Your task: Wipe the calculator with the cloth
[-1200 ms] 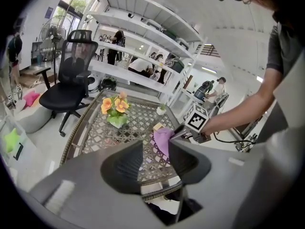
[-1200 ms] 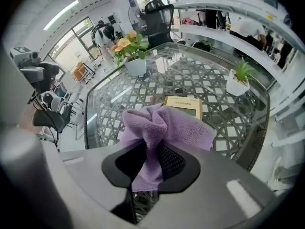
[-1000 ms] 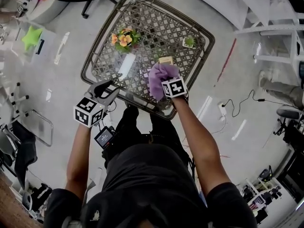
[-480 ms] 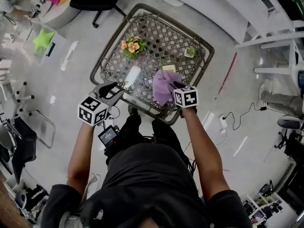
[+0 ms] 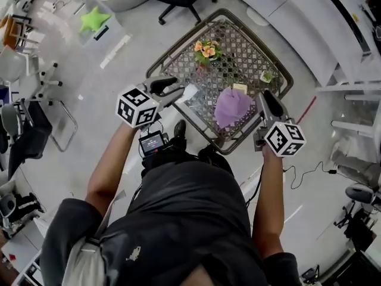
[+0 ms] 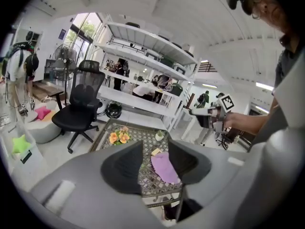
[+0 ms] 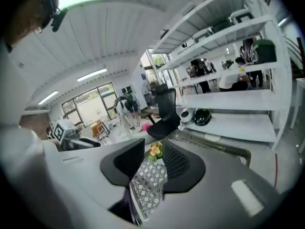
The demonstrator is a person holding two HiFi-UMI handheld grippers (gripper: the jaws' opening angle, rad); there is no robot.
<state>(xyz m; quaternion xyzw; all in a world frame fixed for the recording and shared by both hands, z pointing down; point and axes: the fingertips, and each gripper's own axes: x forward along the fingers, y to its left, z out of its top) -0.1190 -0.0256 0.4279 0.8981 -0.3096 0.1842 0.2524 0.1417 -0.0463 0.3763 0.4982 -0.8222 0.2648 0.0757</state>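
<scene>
**Cloth on table, both grippers empty**

Purple cloth (image 5: 232, 107) lies bunched on the near-right part of the lattice table (image 5: 250, 55), clear of both tools. Your R gripper (image 5: 264, 100) hangs just right of it, over the table edge, jaws a small way apart w/ nothing btwn them. Your L gripper (image 5: 175, 88) is off to the cloth's left, jaws apart, also empty. Calculator: can't make it out.

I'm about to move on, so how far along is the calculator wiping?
Probably finished: the purple cloth lies loose on the table. In hand: nothing; left tool and right tool hang clear of it, jaws apart, empty. Left: nothing obvious, though I can't spot the calculator.
</scene>
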